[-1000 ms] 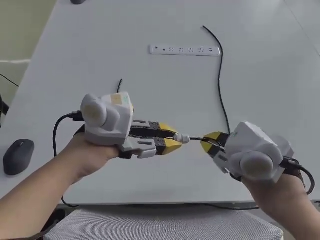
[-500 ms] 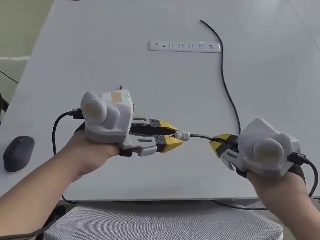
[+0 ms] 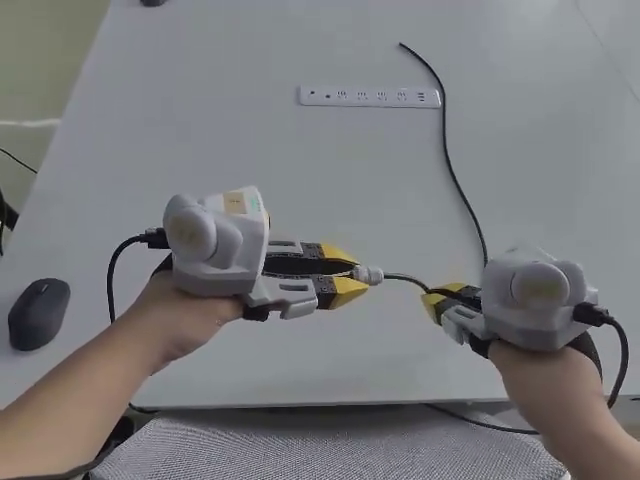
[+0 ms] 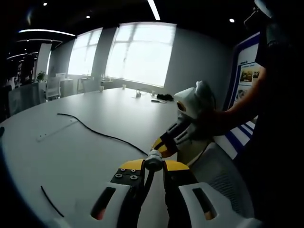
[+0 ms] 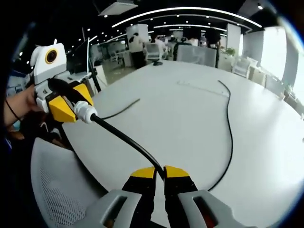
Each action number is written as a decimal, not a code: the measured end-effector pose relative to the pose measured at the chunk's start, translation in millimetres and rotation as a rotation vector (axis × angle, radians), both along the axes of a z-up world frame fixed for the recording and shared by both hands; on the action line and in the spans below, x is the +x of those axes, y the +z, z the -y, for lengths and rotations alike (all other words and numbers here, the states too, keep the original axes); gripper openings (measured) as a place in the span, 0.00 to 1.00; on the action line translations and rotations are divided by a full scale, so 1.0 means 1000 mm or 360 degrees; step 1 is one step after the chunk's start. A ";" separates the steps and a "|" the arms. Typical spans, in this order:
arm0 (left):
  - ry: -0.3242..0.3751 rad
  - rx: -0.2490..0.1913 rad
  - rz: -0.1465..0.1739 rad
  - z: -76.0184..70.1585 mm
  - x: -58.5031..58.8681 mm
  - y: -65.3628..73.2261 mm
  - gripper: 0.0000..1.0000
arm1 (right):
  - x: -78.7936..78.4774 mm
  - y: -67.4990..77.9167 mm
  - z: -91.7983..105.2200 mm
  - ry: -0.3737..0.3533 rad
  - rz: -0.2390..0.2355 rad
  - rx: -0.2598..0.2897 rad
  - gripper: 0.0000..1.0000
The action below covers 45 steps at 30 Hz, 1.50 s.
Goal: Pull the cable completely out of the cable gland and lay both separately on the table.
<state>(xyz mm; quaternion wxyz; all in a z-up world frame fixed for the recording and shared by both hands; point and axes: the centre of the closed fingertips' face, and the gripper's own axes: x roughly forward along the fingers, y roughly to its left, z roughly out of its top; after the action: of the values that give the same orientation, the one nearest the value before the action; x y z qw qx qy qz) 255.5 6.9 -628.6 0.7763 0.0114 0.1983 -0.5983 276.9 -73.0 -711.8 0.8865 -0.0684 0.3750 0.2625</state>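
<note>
The left hand-held gripper is pinching the cable gland, a small pale plastic fitting with a ribbed body, between its yellow-tipped jaws, which are pressing tight against it. The black cable is running out of the gland's mouth, so the gland is holding the cable's end inside it; how far that end is reaching in is hidden by the jaws. The right hand-held gripper is clamping the smooth, round cable between its closed jaws, a little way along from the gland, and the stretch between them is hanging in a gentle curve, perhaps slightly slack. Gland and cable are both being held in the air over the near edge of the white, matte tabletop. Farther back on it a long white power strip is lying flat, with a thin black cord snaking past its right end toward the near edge. A dark computer mouse is sitting by the left edge, and a grey mesh chair seat is showing below the near edge. An open office is spreading out around the tabletop, with big bright windows, ceiling light strips and distant desks.
</note>
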 end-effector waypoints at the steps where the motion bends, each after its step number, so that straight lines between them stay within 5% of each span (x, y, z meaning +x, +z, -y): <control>1: -0.0004 0.0006 -0.0002 0.000 0.000 -0.001 0.15 | 0.000 -0.001 0.000 -0.0003 -0.0007 -0.0006 0.00; 10: -0.0007 0.0015 -0.0021 -0.003 0.002 -0.004 0.15 | -0.002 0.001 -0.001 0.0089 0.0040 -0.0064 0.01; 21: 0.0027 0.0011 -0.0030 -0.010 0.008 -0.002 0.15 | -0.007 0.028 -0.006 0.0310 0.0262 -0.0237 0.07; 32: 0.0019 0.0012 -0.0043 -0.006 0.002 -0.003 0.15 | -0.013 0.059 -0.051 0.0623 0.0481 -0.0373 0.11; 45: 0.0015 0.0005 -0.0042 -0.006 0.003 -0.003 0.15 | -0.012 0.062 -0.075 0.0794 0.0550 -0.0486 0.02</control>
<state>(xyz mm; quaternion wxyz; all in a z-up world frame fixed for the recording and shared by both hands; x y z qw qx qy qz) 259.0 13.1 -631.9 0.7765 0.0038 0.2094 -0.5944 264.6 1.6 -649.4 0.8249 -0.3333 0.2260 0.3968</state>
